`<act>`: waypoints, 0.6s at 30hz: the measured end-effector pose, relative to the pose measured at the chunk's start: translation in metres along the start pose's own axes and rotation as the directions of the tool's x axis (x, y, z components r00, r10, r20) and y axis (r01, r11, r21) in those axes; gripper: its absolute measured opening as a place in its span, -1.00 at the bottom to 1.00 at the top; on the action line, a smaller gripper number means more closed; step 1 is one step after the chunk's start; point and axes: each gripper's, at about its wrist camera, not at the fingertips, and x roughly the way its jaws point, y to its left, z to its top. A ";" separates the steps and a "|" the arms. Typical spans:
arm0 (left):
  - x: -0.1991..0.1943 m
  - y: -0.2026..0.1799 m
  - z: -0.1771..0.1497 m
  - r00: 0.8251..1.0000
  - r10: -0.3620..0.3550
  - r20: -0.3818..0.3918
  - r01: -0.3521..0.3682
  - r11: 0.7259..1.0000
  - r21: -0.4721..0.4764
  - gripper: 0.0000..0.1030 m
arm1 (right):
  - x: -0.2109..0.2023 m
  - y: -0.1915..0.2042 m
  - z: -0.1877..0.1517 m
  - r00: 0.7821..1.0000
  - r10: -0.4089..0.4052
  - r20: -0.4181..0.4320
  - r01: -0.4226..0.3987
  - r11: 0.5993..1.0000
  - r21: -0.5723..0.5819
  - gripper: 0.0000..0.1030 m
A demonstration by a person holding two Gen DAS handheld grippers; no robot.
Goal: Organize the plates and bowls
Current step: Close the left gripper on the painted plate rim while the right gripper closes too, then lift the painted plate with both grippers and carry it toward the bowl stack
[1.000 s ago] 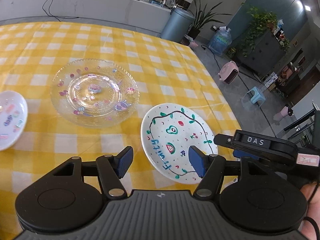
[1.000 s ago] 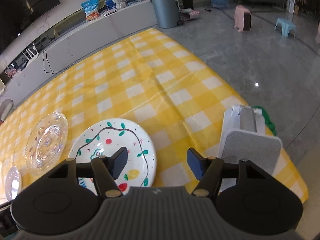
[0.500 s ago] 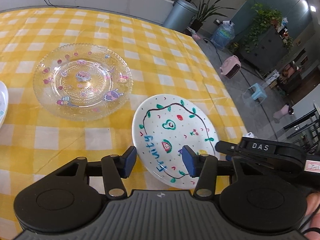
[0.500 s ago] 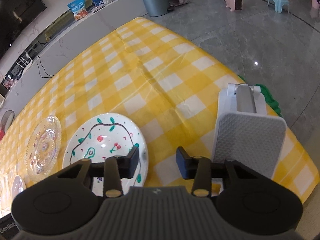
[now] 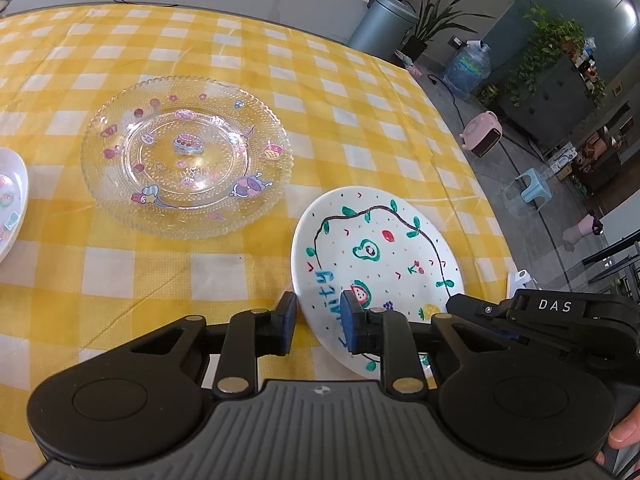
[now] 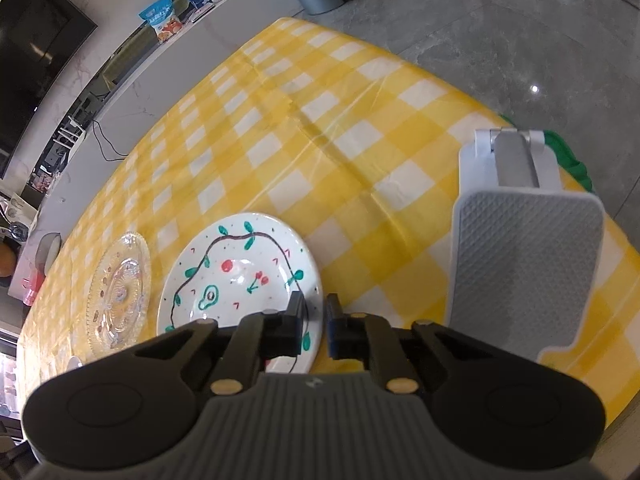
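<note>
Both claws closing on the rim of the fruit-painted plate

The white fruit plate (image 5: 380, 256) lies flat on the yellow-checked desk (image 5: 240, 56), near its corner. The left claw (image 5: 318, 326) straddles the plate's near-left rim and the right claw (image 6: 316, 320) its near-right rim, likely so the two can lift it level together. Both sets of jaws are closing with rim between them; the right pair is almost pressed together, though I cannot tell if its pads bite yet, and the left still shows a gap. Just left of the plate sits the clear glass plate (image 5: 186, 156), with a small white dish (image 5: 10, 204) beyond it; right of the plate stands a grey folding stand (image 6: 524, 256). A second ago both claws were spread wide, and the left stood back from the plate.
</note>
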 end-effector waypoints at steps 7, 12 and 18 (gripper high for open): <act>0.001 0.004 0.004 1.000 -0.005 0.010 0.005 0.999 -0.033 -0.48 | 0.000 -0.001 0.001 1.000 0.009 0.000 -0.009 1.000 0.016 -0.76; 0.002 0.008 0.007 1.000 0.010 0.026 -0.008 0.999 -0.042 -0.62 | 0.000 0.000 0.001 1.000 0.009 0.007 -0.010 1.000 0.019 -0.74; 0.002 0.010 0.009 1.000 0.006 0.024 -0.005 0.999 -0.044 -0.79 | -0.001 0.001 0.000 1.000 -0.007 0.009 0.007 1.000 0.009 -0.82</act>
